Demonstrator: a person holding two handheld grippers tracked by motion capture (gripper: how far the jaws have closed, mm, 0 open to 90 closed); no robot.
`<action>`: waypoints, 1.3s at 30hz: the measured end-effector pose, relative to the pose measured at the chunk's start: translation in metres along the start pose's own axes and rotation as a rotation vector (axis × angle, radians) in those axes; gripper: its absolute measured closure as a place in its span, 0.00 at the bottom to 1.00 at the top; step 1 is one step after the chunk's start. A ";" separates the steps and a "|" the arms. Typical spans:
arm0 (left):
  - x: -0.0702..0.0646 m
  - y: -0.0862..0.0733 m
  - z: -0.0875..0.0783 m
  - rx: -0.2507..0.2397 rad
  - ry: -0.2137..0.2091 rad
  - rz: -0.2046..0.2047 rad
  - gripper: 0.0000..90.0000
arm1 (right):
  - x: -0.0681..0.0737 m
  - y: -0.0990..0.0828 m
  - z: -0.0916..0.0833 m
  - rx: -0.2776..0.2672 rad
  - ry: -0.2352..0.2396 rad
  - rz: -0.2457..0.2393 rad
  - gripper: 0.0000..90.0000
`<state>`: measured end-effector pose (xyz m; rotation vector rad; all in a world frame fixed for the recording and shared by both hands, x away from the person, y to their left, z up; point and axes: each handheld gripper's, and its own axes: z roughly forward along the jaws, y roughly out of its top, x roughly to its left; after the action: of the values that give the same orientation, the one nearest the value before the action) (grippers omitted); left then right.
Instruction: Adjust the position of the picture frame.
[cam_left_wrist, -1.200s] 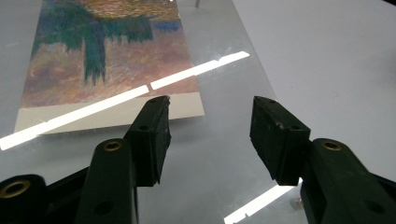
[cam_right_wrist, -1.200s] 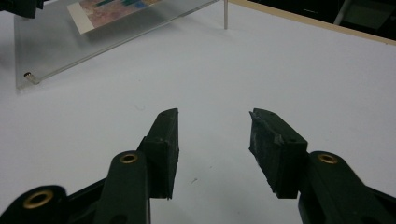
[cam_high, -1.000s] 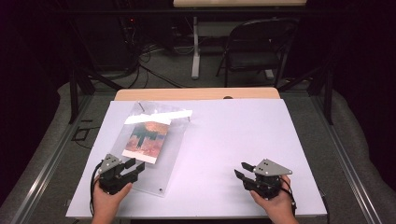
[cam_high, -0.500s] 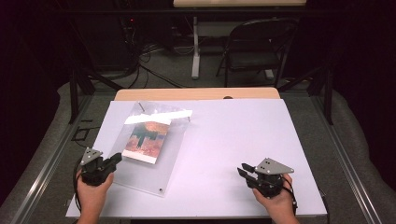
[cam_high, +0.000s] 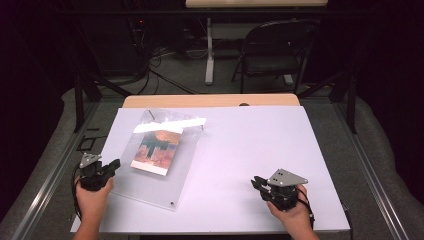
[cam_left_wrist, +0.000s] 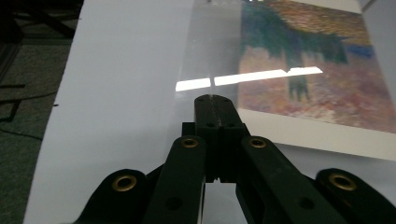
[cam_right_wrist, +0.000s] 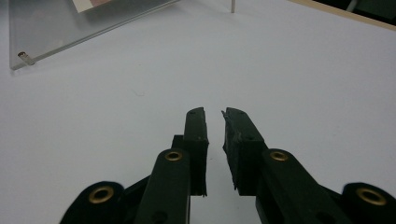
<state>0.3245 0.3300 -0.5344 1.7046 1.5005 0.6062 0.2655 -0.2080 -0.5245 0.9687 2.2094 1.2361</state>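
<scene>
Left gripper (cam_high: 111, 167): jaws pressed together, nothing between them — tips just beside the frame's left edge.
Clear frame (cam_high: 162, 172): lies flat on the table (cam_high: 260, 145), holding a colourful picture (cam_high: 156, 148).
Right gripper (cam_high: 257, 182): jaws have just been closing, narrow gap, empty — well apart from the frame.

Both hand-held tools are showing matte black linkage arms studded with brass-ringed pivot holes. The left gripper (cam_high: 114, 165) and right gripper (cam_high: 256, 181) are each wearing a grey three-cornered plate, black cables trailing behind. The forearms are showing no sleeves.
</scene>
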 end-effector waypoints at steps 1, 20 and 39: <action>0.003 0.000 0.003 -0.001 0.011 -0.004 1.00 | 0.000 0.000 0.000 0.004 0.002 0.002 0.87; 0.033 -0.009 0.024 0.063 0.022 -0.068 1.00 | -0.004 -0.002 0.001 -0.008 0.016 0.048 0.83; 0.030 -0.010 0.027 0.074 0.001 -0.072 1.00 | -0.008 -0.002 0.004 -0.003 0.019 0.065 0.81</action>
<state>0.3457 0.3527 -0.5622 1.6979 1.5948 0.5195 0.2731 -0.2123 -0.5279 1.0387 2.2063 1.2817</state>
